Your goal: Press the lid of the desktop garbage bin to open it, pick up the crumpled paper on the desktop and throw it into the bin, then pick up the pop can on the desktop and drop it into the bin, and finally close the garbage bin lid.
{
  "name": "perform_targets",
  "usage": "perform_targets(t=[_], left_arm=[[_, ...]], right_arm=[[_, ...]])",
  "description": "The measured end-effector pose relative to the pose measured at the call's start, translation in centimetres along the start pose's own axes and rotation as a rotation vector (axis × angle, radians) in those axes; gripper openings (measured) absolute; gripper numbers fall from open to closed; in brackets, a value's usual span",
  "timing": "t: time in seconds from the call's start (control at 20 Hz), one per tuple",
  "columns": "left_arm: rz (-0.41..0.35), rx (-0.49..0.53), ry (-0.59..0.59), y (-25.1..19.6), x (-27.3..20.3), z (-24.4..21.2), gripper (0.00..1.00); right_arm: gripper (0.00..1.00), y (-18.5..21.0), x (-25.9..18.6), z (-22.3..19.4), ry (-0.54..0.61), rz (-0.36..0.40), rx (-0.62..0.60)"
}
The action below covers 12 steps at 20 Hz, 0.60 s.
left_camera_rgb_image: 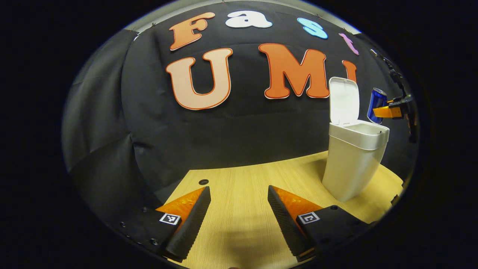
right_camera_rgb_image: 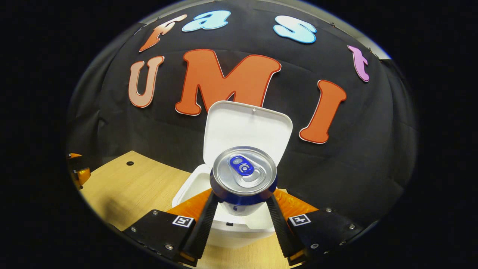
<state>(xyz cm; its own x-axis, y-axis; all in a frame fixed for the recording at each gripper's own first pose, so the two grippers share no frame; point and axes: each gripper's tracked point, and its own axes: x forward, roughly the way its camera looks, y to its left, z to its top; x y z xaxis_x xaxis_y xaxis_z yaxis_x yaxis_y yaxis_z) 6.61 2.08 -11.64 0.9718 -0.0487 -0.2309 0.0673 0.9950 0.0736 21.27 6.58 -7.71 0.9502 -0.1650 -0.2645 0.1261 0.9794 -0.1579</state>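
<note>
1. Pinching the blue aluminium pop can with the silver top point(right_camera_rgb_image: 244, 175) from both sides, the right gripper point(right_camera_rgb_image: 239, 209) has its two fingers pressed against the can's lower wall, one on each flank.
2. The can stands tilted toward the camera in the right gripper view, so its lid and blue pull tab face the lens.
3. Directly under and behind the can sits the white plastic desktop garbage bin point(right_camera_rgb_image: 194, 186), its mouth uncovered.
4. The bin's white hinged lid point(right_camera_rgb_image: 246, 127) stands raised behind the can, its inner face turned this way.
5. In the left gripper view the same can point(left_camera_rgb_image: 376, 104) hangs in the air above and just beyond the bin's rim point(left_camera_rgb_image: 358, 132), held by the far gripper point(left_camera_rgb_image: 390, 111) at the right edge.
6. The left gripper point(left_camera_rgb_image: 239, 215) hovers low over the pale wooden tabletop point(left_camera_rgb_image: 239, 183) with its fingers spread wide apart and nothing between them.
7. The bin stands on that tabletop to the right of the left gripper, well apart from it.
8. A small dark round hole point(left_camera_rgb_image: 203, 182) marks the tabletop near its far edge.
</note>
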Motion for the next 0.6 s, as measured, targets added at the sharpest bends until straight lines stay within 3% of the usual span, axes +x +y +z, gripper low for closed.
perform_targets(t=[0.6], left_arm=[[0.085, -0.014, 0.011, 1.5, -1.6, -0.3, 1.0]], right_arm=[[0.78, 0.1, 3.7, -2.3, 0.055, 0.019, -0.006]])
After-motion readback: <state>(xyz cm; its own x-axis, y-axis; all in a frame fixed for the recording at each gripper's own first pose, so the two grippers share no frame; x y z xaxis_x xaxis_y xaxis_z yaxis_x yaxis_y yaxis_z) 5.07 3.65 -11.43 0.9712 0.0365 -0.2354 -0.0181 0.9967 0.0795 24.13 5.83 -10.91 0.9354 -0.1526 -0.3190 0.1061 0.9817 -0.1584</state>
